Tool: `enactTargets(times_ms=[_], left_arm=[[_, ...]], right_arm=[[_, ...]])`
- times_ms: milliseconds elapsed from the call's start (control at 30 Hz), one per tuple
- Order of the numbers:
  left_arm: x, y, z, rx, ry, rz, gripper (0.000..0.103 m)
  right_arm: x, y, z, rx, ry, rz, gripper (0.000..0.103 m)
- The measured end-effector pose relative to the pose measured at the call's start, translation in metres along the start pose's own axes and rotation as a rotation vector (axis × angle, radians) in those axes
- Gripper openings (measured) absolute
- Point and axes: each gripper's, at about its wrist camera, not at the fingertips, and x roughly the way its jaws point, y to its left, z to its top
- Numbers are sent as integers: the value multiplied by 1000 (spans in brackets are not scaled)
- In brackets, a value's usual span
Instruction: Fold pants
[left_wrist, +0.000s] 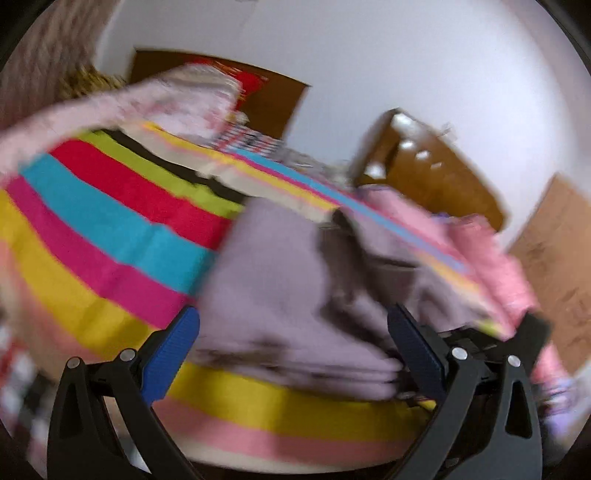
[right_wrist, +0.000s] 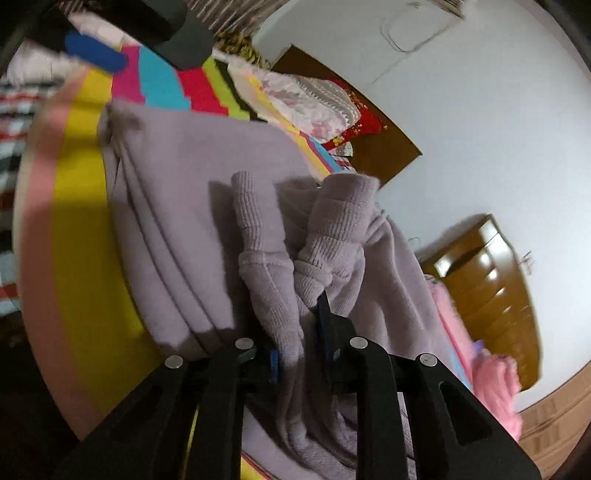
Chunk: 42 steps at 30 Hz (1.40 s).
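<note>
The lavender fleece pants lie partly folded on a striped bedspread. My right gripper is shut on their ribbed cuff ends, which bunch up between its fingers and stand above the folded layers. In the blurred left wrist view, the pants lie just beyond my left gripper, whose blue pads stand wide apart with nothing pinched. The right wrist view shows the left gripper's blue pad at the top left, above the bedspread.
Folded pink and red bedding is stacked at the head of the bed against a dark wooden headboard. A brown chest of drawers stands by the white wall. Pink clothes lie at the bed's right edge.
</note>
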Motion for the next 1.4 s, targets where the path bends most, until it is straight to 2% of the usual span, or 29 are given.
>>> enactTargets(times_ms=[67,133,167,200,233,267,300,333,367,400,433,467,533,600,667,800,833,867,1000,1067,1133,1233,1267,1300,1400], left_arm=[[10,0,10,-44,46,-121,101],[32,-5,22,-85,137,-274,101],[39,-7,26,-97,156,-291,101],[46,-10,30,-99,175,-276,101],[56,-16,35,-75,198,-240,101],[62,-19,37,-58,212,-224,101],[67,-21,38,-53,227,-215,101],[73,-20,36,-65,249,-217,101],[78,-19,34,-80,265,-229,101],[80,-16,31,-96,273,-245,101],[82,-13,27,-115,274,-255,101],[82,-11,22,-129,269,-254,101],[80,-8,19,-141,239,-263,101],[74,-2,19,-166,203,-287,101],[72,0,21,-181,196,-302,101],[75,5,20,-184,209,-323,101],[76,6,20,-181,212,-328,101],[76,6,19,-179,215,-331,101],[79,3,18,-157,218,-324,101],[76,4,16,-164,200,-329,101],[73,5,14,-176,185,-344,101],[71,7,14,-185,181,-360,101],[72,7,14,-184,183,-360,101],[72,7,14,-182,184,-358,101],[73,4,14,-170,186,-344,101]], right_arm=[[-6,5,-4,-20,-37,-54,20],[-14,17,-13,-55,-57,-98,20],[-14,16,-18,-58,-67,-106,20],[-21,14,-19,-57,-79,-94,21],[-25,12,-25,-51,-89,-67,26],[-34,7,-29,-32,-99,1,43],[-45,-2,-32,3,-102,69,52],[-56,-19,-37,84,-124,191,68],[-64,-33,-41,156,-143,279,68],[-68,-49,-43,230,-155,359,68],[-70,-68,-47,318,-159,427,62],[-69,-81,-49,371,-153,460,57],[-56,-101,-46,403,-112,452,50],[-40,-104,-39,361,-62,426,48],[-25,-99,-31,332,-10,460,33],[-8,-88,-28,318,20,466,30],[-9,-84,-28,338,1,466,18],[-9,-83,-27,353,-15,462,11],[-32,-92,-24,413,-88,469,10],[-36,-96,-19,405,-113,458,10],[-25,-90,-16,367,-89,470,10],[-6,-62,-27,312,-14,494,11],[-7,-53,-32,297,-20,478,11],[-8,-52,-32,292,-29,467,11],[-10,-68,-30,347,-31,516,11]])
